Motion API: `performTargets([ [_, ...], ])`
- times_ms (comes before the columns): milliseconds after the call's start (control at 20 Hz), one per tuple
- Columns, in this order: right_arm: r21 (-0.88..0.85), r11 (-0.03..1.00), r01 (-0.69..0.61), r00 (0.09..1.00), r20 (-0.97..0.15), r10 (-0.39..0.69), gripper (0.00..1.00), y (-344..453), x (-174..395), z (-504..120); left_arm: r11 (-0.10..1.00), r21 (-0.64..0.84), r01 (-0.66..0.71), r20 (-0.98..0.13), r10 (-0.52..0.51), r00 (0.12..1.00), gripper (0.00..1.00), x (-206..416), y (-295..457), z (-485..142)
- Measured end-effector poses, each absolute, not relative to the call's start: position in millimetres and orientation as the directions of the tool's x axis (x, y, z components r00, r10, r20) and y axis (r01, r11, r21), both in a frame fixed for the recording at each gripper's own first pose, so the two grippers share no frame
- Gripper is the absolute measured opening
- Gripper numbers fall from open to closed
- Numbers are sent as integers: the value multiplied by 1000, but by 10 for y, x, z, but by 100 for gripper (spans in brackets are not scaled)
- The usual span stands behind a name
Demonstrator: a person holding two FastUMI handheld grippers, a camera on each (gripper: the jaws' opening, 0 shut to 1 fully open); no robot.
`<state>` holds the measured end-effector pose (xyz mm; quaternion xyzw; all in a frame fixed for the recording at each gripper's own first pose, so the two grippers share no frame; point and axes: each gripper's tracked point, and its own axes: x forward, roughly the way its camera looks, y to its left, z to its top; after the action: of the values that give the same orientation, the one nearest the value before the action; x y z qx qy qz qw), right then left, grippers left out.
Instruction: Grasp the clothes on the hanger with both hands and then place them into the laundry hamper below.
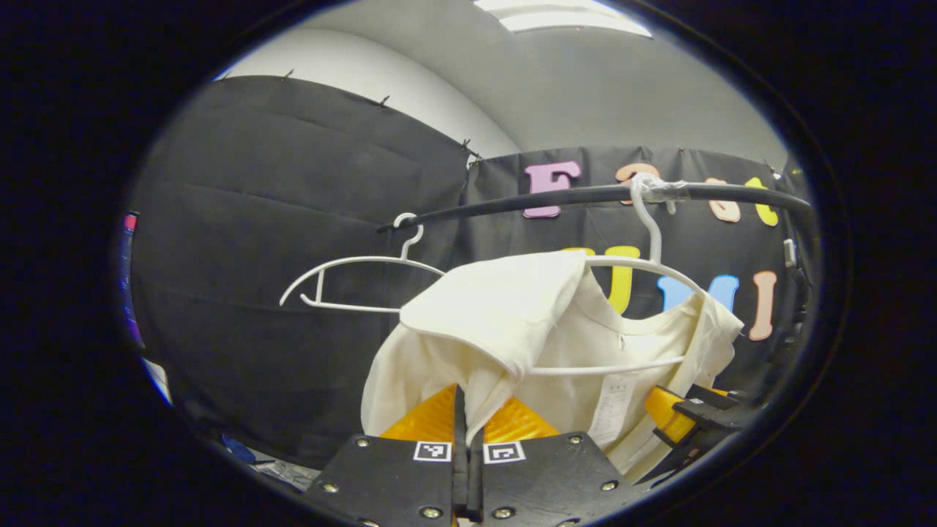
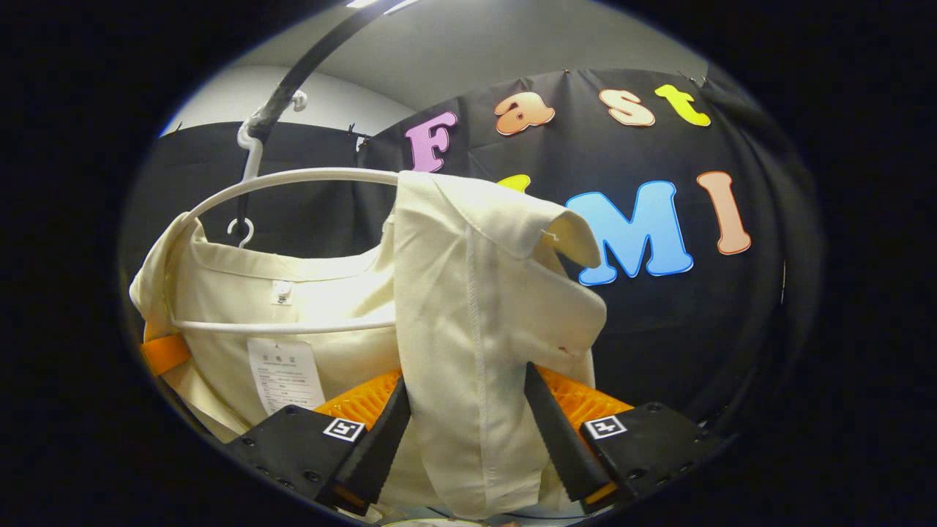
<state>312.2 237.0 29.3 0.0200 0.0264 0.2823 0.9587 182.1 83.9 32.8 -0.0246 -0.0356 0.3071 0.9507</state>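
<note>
A black rail [image 1: 585, 196] carries two white hangers: one bare [image 1: 351, 282], one [image 1: 644, 267] apparently holding the cream shirt [image 1: 512, 322].

- Hangers: two, both white. One empty hanger [image 1: 359, 282]; one loaded hanger [image 1: 644, 267].
- Garments: one cream shirt [image 1: 512, 329], on the loaded hanger.
- Rails: one black rail [image 1: 585, 196], carrying both hangers.
- Paper tags: one tag [image 1: 611, 410], hanging inside the shirt.

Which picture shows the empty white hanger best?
The left gripper view: the empty hanger hangs in full on the black rail, beside the cream shirt. In the right gripper view just its small hook peeks behind the shirt.
</note>
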Motion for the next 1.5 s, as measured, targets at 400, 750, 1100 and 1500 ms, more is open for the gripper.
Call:
performTargets([
  [400, 142, 776, -615, 782, -12, 623, 9, 2312, 3320, 304, 809, -103, -579, 50, 585, 809, 1, 1782, 778, 305],
  [750, 67, 802, -593, 804, 83, 588, 1, 2057, 3311, 526, 838, -147, -526, 27, 535, 845, 0, 1693, 686, 309],
  [1100, 54, 836, -546, 835, 125, 536, 1, 1828, 3488, 739, 842, -124, -525, 62, 535, 843, 1, 1411, 888, 514],
  [1500, 41, 857, -514, 849, 163, 502, 1, 1699, 3598, 883, 816, -103, -569, 88, 577, 812, 1, 1203, 1282, 622],
])
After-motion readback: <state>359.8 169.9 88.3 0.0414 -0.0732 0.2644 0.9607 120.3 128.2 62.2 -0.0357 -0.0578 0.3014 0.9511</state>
